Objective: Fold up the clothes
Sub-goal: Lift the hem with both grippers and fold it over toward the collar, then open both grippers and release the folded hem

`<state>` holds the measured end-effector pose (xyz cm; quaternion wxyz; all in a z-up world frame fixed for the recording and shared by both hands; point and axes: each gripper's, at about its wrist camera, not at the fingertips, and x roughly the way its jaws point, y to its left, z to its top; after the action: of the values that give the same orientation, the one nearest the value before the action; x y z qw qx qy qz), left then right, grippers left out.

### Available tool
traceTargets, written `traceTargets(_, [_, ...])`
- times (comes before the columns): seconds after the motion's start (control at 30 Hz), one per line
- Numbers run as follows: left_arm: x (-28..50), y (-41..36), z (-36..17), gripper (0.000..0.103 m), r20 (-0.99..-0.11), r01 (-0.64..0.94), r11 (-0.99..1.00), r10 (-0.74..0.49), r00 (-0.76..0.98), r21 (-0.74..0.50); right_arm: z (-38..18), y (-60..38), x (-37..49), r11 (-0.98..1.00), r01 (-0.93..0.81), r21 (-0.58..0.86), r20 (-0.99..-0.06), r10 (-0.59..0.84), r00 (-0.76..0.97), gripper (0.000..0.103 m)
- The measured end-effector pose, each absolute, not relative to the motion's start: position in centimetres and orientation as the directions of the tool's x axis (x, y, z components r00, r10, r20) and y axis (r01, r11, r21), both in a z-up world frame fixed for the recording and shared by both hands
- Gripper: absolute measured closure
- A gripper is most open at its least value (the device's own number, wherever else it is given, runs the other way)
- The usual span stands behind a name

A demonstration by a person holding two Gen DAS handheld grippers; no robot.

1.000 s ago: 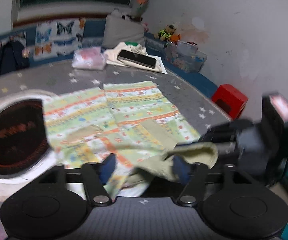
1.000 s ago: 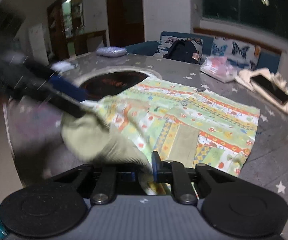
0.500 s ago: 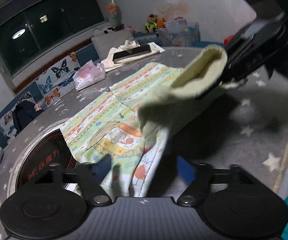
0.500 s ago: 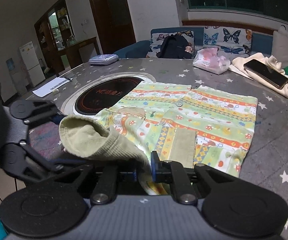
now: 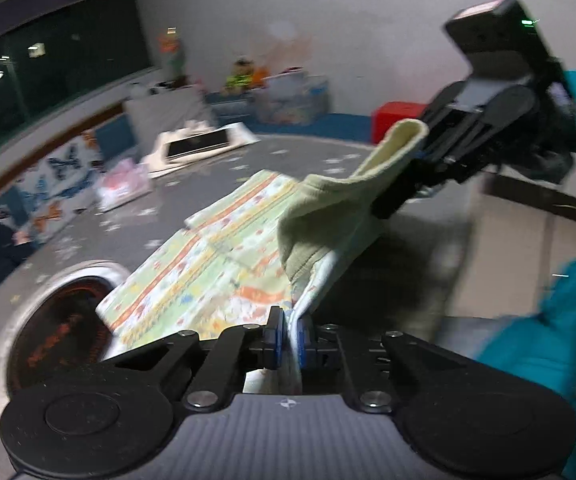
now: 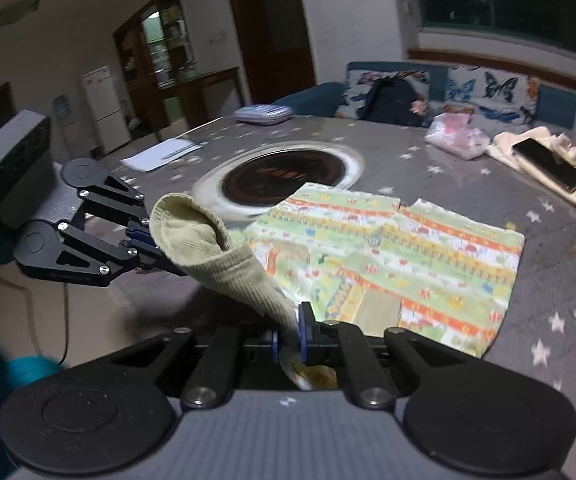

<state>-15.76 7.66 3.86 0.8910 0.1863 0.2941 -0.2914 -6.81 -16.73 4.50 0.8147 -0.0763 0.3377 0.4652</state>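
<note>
Patterned garment (image 6: 407, 256) w/ orange, yellow & green stripes lies mostly flat on the grey star-print table (image 6: 559, 280), its near end lifted off the surface by both grippers. Ribbed olive cuff (image 6: 208, 252) at that end arches up between them. Left gripper (image 5: 288, 336), at 6 o'clock in the left wrist view, has its blue pads pinched narrow on a pale fabric edge that runs up toward the cuff. Right gripper (image 6: 288, 340), at 6 o'clock in its own view, is likewise clamped tight on the cuff's lower end w/ a bit of printed fabric bunched below the pads. Each gripper shows in the other's cam: right one at 2 o'clock in the left view, left one at 9 o'clock in the right view, both touching the cuff. Teal sleeve (image 5: 547, 320) at 4 o'clock, left view. Round dark burner (image 6: 284, 172) w/ pale ring is set into the table just beyond the garment, approx 11 o'clock in the right view; garment's far-left corner overlaps its rim. Phone (image 6: 547, 164) rests on cream cloth at 2 o'clock, pink plastic bag (image 6: 455, 136) just left of it. White paper (image 6: 160, 154) at 10 o'clock; striped pouch (image 6: 264, 114) further back. Butterfly-print cushions (image 6: 487, 92) & dark backpack (image 6: 391, 100) on the bench behind. Left view is motion-blurred.
</note>
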Motion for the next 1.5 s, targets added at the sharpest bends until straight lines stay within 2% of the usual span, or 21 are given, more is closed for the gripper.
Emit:
traceTargets(0.1, [-16.3,7.2,4.5,0.095,-0.634,0.645,0.751,-0.433,0.641,0.139,5.5,-17.5,-7.6,0.546,-0.810,0.214,-0.631,0.710,0.312,0.095])
traceTargets(0.27, [-12.7,8.2,5.2,0.095,-0.611,0.585,0.807,-0.421,0.671,0.086,6.0,-16.6,-4.7,0.561,-0.804,0.196,-0.634,0.698,0.333,0.095])
traceTargets(0.6, [-2.0,10.6,4.9,0.095,-0.613,0.446,0.891,-0.309,0.727,0.079,5.9,-11.9,5.2,0.573,-0.816,0.080,-0.634,0.660,0.402,0.095])
traceTargets(0.77, [2.0,11.0,2.3,0.095,-0.664,0.378,0.923,-0.235,0.710,0.078,3.4,-8.8,10.1,0.609,-0.792,0.041,-0.661,0.611,0.435,0.095])
traceTargets(0.93, [5.5,11.2,-0.8,0.094,-0.714,0.311,0.946,-0.156,0.683,0.091,-1.1,-7.1,12.5,0.670,-0.740,0.063,-0.696,0.561,0.448,0.094])
traceTargets(1.07, [6.1,11.7,-1.7,0.085,-0.727,0.268,0.961,-0.133,0.674,0.072,-2.8,-7.5,12.9,0.719,-0.687,0.106,-0.687,0.553,0.472,0.080])
traceTargets(1.2, [6.1,11.9,-1.4,0.074,-0.717,0.228,0.970,-0.096,0.690,0.090,-2.2,-8.7,12.1,0.759,-0.646,0.082,-0.662,0.526,0.534,0.073])
traceTargets(1.23, [6.1,12.0,-1.4,0.068,-0.715,0.217,0.972,-0.088,0.693,0.091,-2.0,-9.0,11.7,0.766,-0.638,0.072,-0.654,0.520,0.549,0.066])
traceTargets(1.27, [6.3,12.1,-1.4,0.059,-0.714,0.203,0.974,-0.074,0.697,0.097,-1.7,-9.3,11.3,0.770,-0.634,0.068,-0.643,0.520,0.562,0.063])
traceTargets(1.33, [6.5,12.2,-1.4,0.056,-0.710,0.175,0.979,-0.048,0.702,0.107,-1.1,-9.9,10.2,0.777,-0.626,0.065,-0.622,0.522,0.583,0.060])
traceTargets(1.4, [6.7,12.6,-1.5,0.052,-0.711,0.139,0.985,-0.026,0.703,0.101,-0.9,-10.4,9.2,0.785,-0.615,0.075,-0.610,0.524,0.595,0.052])
traceTargets(1.5, [6.7,13.0,-1.3,0.050,-0.702,0.084,0.991,0.011,0.712,0.101,-1.2,-11.0,7.7,0.793,-0.601,0.097,-0.595,0.530,0.604,0.049])
